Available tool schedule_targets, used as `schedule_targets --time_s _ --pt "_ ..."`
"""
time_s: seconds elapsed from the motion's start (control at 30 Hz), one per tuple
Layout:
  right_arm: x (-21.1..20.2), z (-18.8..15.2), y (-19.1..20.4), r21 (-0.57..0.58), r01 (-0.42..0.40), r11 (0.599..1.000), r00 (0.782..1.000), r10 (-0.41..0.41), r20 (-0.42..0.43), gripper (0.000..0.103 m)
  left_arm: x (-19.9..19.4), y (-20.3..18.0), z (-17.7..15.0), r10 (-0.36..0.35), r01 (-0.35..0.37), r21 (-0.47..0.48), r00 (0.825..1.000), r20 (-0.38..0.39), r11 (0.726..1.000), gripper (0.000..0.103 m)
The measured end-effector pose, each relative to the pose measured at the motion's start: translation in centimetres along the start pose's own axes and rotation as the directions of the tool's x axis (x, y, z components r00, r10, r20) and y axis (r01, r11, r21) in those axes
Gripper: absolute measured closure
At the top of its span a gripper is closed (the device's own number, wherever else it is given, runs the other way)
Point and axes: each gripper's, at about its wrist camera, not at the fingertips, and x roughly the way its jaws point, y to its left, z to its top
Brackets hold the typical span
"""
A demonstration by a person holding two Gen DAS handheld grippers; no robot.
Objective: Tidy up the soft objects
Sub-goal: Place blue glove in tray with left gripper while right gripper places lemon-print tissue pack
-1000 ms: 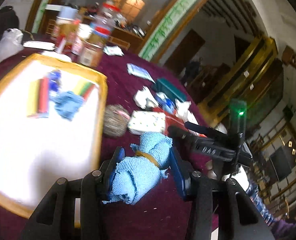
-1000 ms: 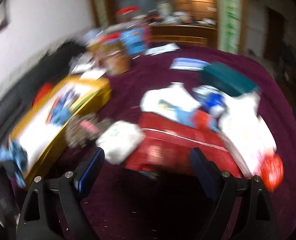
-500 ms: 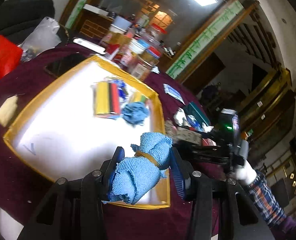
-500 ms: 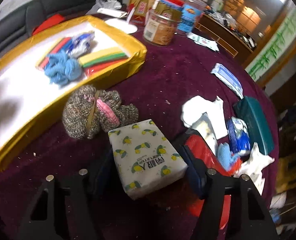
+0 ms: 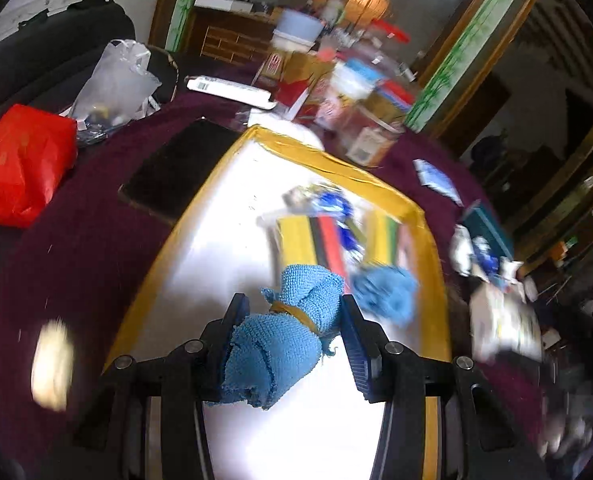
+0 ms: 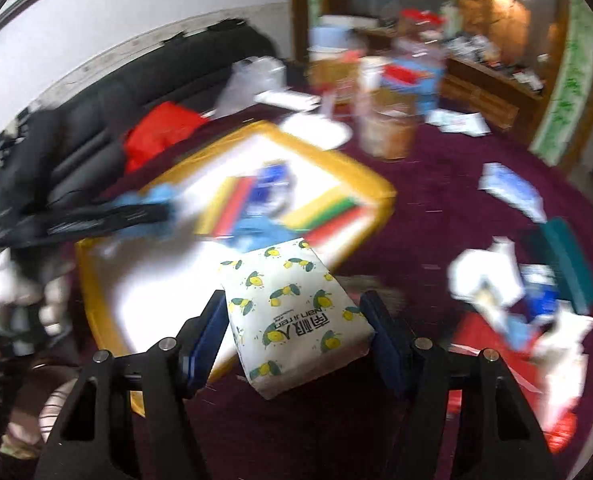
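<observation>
My left gripper [image 5: 292,312] is shut on a rolled blue towel [image 5: 280,344] tied with a yellow band, and holds it above the white tray with a gold rim [image 5: 336,164]. In the tray lie coloured strips [image 5: 308,244], a second blue cloth [image 5: 384,292] and a blue-white packet [image 5: 336,204]. My right gripper [image 6: 292,304] is shut on a lemon-print tissue pack [image 6: 296,320], lifted off the maroon cloth at the tray's near corner [image 6: 372,184]. The left gripper [image 6: 96,216] shows blurred over the tray's left side in the right wrist view.
A red bag [image 5: 20,164], a black flat slab [image 5: 176,168] and a clear plastic bag [image 5: 112,84] lie left of the tray. Jars and boxes [image 6: 388,120] crowd the far edge. A teal box [image 6: 568,256], white wrappers [image 6: 484,276] and a red packet [image 6: 492,344] lie to the right.
The left gripper carried the towel from beside the tray to over it. The right gripper shut on the tissue pack, lifted it and swung it toward the tray.
</observation>
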Motion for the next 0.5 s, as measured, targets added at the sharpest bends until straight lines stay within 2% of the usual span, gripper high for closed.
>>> schedule_targets --time_s 0.1,0.13,0.17,0.23,0.37,0.5 --pt "2.6 0.5 2.6 -0.011 -0.064 0.998 0.997 0.063 -0.043 0.037 1.9 0.0 1.7 0.062 -0.062 0.017 0.998 -0.007 0.998 0.053" --pt "3.6 0.6 3.4 -0.014 -0.082 0.997 0.995 0.081 -0.062 0.037 2.4 0.0 2.1 0.071 -0.071 0.018 0.997 -0.003 0.997 0.045" --pt "4.5 0.7 4.1 -0.016 -0.096 0.995 0.992 0.095 -0.079 0.037 2.9 0.3 2.5 0.067 -0.067 0.009 0.998 0.003 0.998 0.033" --pt "6.4 0.9 5.3 -0.026 -0.101 0.995 0.988 0.098 -0.116 0.037 3.3 0.9 3.0 0.064 -0.064 -0.032 0.998 0.004 0.997 0.022" --pt "9.3 1.3 5.7 -0.035 -0.043 0.998 0.985 0.036 -0.168 0.037 2.1 1.9 2.7 -0.006 0.010 -0.097 0.999 0.034 0.995 0.018" --pt "10.6 2.6 4.8 -0.013 -0.009 1.000 0.985 0.006 -0.173 0.037 0.1 2.5 1.6 -0.043 0.054 -0.136 0.996 0.084 0.989 0.015"
